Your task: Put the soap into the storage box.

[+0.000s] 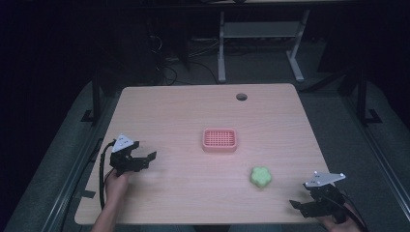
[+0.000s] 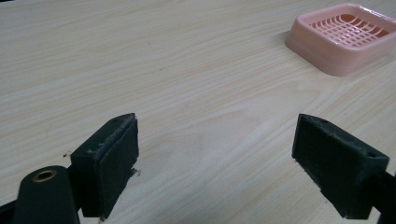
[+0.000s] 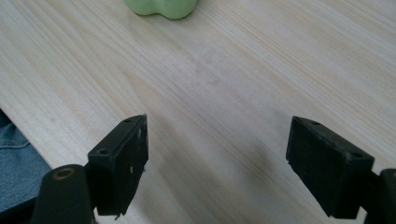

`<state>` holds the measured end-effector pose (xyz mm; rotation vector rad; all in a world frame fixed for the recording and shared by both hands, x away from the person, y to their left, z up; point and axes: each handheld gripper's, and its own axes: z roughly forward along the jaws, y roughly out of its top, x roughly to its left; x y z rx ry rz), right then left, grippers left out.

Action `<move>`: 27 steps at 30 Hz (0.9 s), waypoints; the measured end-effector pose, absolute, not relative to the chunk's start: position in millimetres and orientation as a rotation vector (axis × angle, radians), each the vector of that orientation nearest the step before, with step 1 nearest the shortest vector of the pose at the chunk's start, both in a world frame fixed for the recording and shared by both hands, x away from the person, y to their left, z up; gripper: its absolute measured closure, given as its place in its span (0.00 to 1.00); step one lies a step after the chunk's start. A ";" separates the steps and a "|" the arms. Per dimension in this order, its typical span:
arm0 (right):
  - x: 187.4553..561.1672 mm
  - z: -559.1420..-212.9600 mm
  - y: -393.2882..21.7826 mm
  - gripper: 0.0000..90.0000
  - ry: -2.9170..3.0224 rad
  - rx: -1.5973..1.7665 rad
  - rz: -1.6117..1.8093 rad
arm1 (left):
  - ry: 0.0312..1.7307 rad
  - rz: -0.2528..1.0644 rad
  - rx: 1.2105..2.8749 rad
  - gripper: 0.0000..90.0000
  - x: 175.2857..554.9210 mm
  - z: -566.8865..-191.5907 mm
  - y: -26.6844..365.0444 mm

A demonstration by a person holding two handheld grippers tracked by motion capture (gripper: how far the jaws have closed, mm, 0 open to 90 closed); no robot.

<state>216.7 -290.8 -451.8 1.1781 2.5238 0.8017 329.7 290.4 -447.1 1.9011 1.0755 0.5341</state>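
A pink slotted soap dish (image 1: 219, 140) (image 2: 343, 36) sits near the middle of the wooden table. A green flower-shaped soap (image 1: 260, 177) (image 3: 161, 8) lies to its front right. My left gripper (image 1: 145, 159) (image 2: 215, 158) hovers at the table's left side, open, with bare wood between its jaws and the dish ahead to its right. My right gripper (image 1: 300, 207) (image 3: 217, 163) is at the front right corner, open and empty, pointing toward the soap, which lies a short way ahead of it.
The table (image 1: 183, 111) has a round cable hole (image 1: 241, 96) near its far edge. Its front edge runs close under my right gripper, with blue denim (image 3: 16, 158) beyond it. Desk legs (image 1: 221, 48) and cables stand on the dark floor behind.
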 end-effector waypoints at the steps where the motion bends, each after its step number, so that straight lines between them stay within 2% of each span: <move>1: 216.7 -451.4 -290.6 0.23 2.525 1.180 0.801 | 1.074 0.538 1.905 0.16 330.3 -447.1 290.9; 27: 230.9 -438.0 -268.4 0.21 2.610 1.111 0.737 | 1.064 0.544 1.904 0.16 327.5 -446.3 292.3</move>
